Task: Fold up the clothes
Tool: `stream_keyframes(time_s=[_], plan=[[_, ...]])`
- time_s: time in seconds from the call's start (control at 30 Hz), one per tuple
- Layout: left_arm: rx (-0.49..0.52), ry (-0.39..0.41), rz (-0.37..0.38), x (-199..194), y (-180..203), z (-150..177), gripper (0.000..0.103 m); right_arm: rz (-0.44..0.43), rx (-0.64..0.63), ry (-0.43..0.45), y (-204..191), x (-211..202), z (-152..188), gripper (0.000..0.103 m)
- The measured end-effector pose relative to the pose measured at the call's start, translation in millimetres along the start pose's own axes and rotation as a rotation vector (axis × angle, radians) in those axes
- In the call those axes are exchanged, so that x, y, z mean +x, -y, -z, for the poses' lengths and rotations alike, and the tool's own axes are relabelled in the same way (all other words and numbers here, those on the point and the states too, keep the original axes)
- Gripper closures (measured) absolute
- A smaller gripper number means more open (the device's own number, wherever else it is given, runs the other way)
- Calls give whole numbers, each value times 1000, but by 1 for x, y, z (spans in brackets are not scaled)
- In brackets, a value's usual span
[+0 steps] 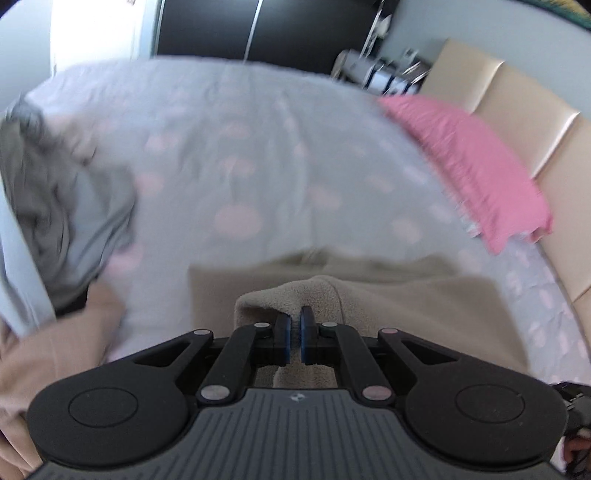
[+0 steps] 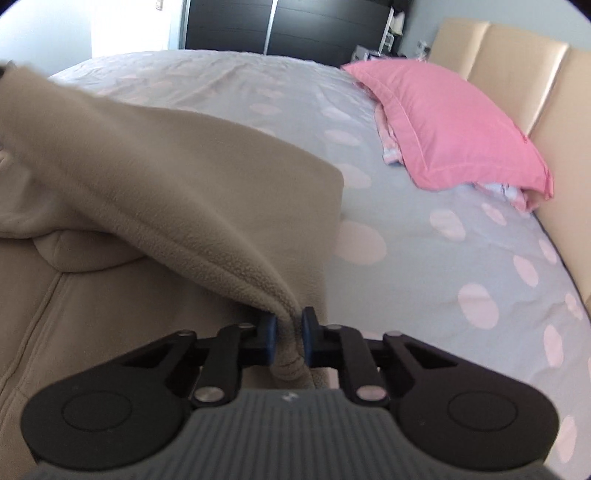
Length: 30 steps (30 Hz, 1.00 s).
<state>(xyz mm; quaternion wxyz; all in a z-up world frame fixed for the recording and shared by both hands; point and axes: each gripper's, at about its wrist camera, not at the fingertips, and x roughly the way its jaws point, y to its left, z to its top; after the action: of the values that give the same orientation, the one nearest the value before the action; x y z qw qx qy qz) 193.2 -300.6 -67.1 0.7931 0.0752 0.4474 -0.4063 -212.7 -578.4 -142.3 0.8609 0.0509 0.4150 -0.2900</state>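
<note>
Gripping: both grippers are clamped on the same beige fleece garment (image 2: 177, 177), which lies on the bed near the foot of both views.
Left gripper (image 1: 294, 334): jaws drawn nearly together, with a bunched fold of the fleece (image 1: 295, 295) pinched at the fingertips; the view is motion-blurred.
Right gripper (image 2: 288, 338): jaws closed on a gathered edge of the fleece, the cloth squeezed between the blue pads (image 2: 270, 339) and hanging down below them.
Fleece, right view: a lifted flap runs from the jaws up toward the left, stretched above the rest of the garment, which lies flat with a seam line (image 2: 37, 314) showing.
Fleece, left view: the flat part (image 1: 424, 306) spreads just beyond the fingertips on the bedcover.
Bedcover (image 2: 461, 266): pale grey with pink dots, lightly creased.
Pillow (image 2: 454, 125): pink, at the far right against the cream padded headboard (image 2: 517, 66).
Other clothes: a crumpled grey heap (image 1: 66, 206) at the left edge, with a pale pink piece (image 1: 55, 354) below it.
Background: a dark wardrobe (image 2: 288, 26) beyond the bed.
</note>
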Motion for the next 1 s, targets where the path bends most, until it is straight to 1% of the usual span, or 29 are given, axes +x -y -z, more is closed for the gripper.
stream_keyframes(time_s=[0.07, 0.13, 0.2, 0.23, 0.27, 0.33, 0.37, 0.4, 0.43, 0.47, 0.5, 0.6, 0.67, 0.73, 0.8, 0.83, 0.97, 1.0], plan=[[-22, -39, -21, 22, -10, 14, 100, -16, 27, -31, 2, 10, 2, 90], [-48, -79, -38, 41, -19, 27, 100, -17, 14, -55, -2, 18, 5, 90], [-24, -106, -66, 52, -20, 35, 97, -21, 7, -65, -4, 22, 6, 89], [-5, -99, -77, 52, -18, 38, 95, -26, 6, -70, -4, 21, 6, 87], [13, -92, -89, 52, -16, 40, 90, -37, 5, -76, -3, 20, 5, 85], [29, -80, -89, 46, -15, 41, 86, -58, 8, -88, 1, 12, 1, 76], [31, -71, -86, 41, -15, 41, 82, -68, 16, -92, 3, 5, -1, 73], [32, -61, -83, 35, -16, 40, 76, -88, 30, -88, 7, -3, -4, 68], [37, -49, -78, 28, -17, 40, 72, -114, 46, -76, 11, -13, -6, 66], [44, -36, -84, 20, -17, 40, 65, -141, 61, -61, 14, -23, -9, 66], [52, -22, -92, 12, -17, 40, 62, -165, 74, -39, 16, -34, -13, 65], [98, 7, -73, -6, -11, 39, 62, -201, 157, 53, 20, -52, -27, 65], [123, 9, -50, -13, -4, 36, 65, -208, 202, 85, 17, -47, -39, 65], [165, -5, -24, -13, 6, 31, 65, -199, 205, 90, 9, -31, -52, 65], [204, -33, -11, -3, 16, 28, 70, -203, 206, 77, 0, -10, -68, 66], [220, -51, -7, 3, 21, 27, 71, -211, 213, 70, -3, 1, -76, 66], [281, -99, -33, 41, 29, 28, 72, -218, 246, 57, -17, 38, -102, 66], [288, -113, -36, 48, 29, 28, 72, -212, 245, 40, -19, 51, -106, 66]])
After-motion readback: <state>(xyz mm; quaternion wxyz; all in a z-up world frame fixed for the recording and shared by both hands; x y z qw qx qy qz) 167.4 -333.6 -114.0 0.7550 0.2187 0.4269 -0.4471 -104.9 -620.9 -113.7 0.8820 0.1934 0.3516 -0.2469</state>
